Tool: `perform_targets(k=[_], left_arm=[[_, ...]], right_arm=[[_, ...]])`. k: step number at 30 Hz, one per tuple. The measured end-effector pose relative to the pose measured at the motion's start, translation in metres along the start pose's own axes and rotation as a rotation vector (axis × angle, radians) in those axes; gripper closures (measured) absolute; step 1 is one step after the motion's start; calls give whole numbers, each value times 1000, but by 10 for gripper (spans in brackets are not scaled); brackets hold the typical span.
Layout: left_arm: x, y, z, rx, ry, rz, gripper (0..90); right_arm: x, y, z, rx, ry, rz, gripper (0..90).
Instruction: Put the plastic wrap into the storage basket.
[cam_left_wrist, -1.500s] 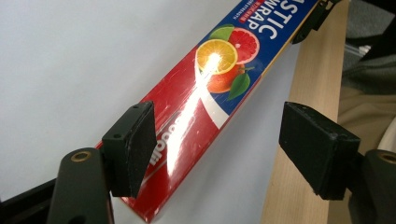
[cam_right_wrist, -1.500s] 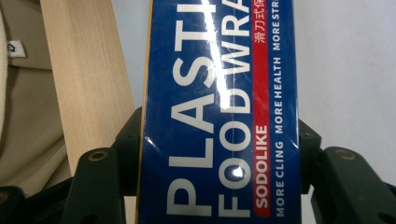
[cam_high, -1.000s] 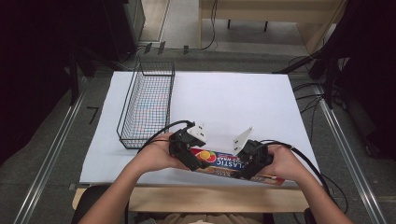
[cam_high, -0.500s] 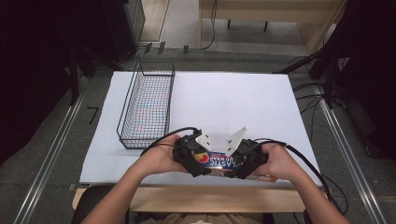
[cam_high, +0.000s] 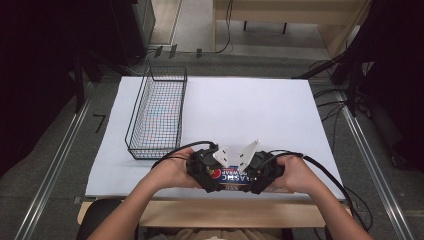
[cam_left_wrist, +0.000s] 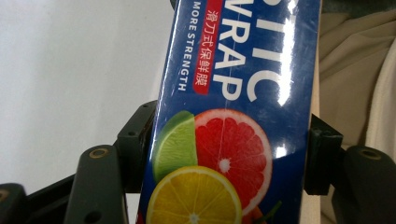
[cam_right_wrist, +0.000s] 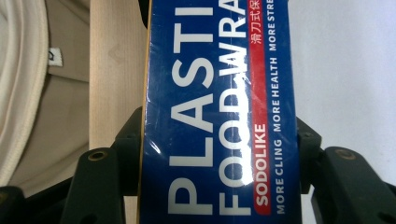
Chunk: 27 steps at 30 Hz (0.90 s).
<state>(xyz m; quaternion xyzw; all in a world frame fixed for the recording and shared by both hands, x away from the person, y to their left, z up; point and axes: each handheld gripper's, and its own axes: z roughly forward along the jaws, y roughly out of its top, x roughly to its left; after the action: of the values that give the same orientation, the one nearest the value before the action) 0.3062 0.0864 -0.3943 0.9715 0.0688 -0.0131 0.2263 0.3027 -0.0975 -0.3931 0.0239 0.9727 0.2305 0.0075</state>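
Showing citrus fruit, glossy blue plastic wrap box (cam_left_wrist: 233, 116)

One long blue cardboard box of plastic food wrap (cam_high: 235, 179), printed with citrus slices, lies at the near edge of one white-topped counter (cam_high: 250, 110). One black wire basket (cam_high: 157, 112) stands on the counter's left side. Two black hand-held tools are in use: the left tool (cam_high: 210, 182) and the right tool (cam_high: 260, 184), one at each end of the box, each trailing one black cable.
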Motion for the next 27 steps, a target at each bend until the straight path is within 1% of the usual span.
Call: perform_targets(k=[1, 4, 7, 8, 9, 11, 12, 14, 15, 17, 19, 21, 24, 25, 27], left_arm=[[0, 1, 0, 6, -4, -1, 368], [0, 2, 2, 20, -14, -8, 375], [-3, 2, 3, 15, -29, -20, 380], [-3, 3, 1, 15, -31, -14, 381], [-2, 3, 0, 14, -32, -7, 383], [-3, 3, -1, 11, -34, -15, 388], [-3, 3, -2, 12, -36, -12, 389], [-4, 3, -3, 12, -28, -17, 392], [-4, 3, -3, 13, -24, -20, 393], [-4, 3, -2, 22, -11, -23, 395], [-3, 2, -2, 30, -8, -24, 397], [-2, 1, -2, 33, -4, -31, 397], [1, -1, -3, 36, -13, -40, 396], [1, -2, -4, 35, -18, -39, 396], [3, -4, -6, 31, -21, -43, 396]], right_arm=[[0, -1, 1, 0, 1, 1, 415], [-3, -4, 3, -8, 27, 3, 409], [-1, -6, 4, -4, 39, 14, 404], [-2, -7, 4, -14, 33, 2, 402], [-2, -7, 4, -16, 52, 13, 401], [-2, -8, 3, -30, 51, 17, 398], [-2, -8, 3, -32, 51, 21, 396], [-3, -8, 3, -38, 50, 22, 386], [-3, -8, 2, -43, 46, 22, 373], [-4, -10, 1, -61, 21, 10, 333], [-6, -12, 2, -62, 26, 22, 309], [-8, -15, 3, -49, 36, 50, 311], [-10, -18, 2, -69, 24, 56, 291], [-11, -18, 1, -79, 17, 52, 274], [-11, -20, -1, -93, 17, 58, 244]])
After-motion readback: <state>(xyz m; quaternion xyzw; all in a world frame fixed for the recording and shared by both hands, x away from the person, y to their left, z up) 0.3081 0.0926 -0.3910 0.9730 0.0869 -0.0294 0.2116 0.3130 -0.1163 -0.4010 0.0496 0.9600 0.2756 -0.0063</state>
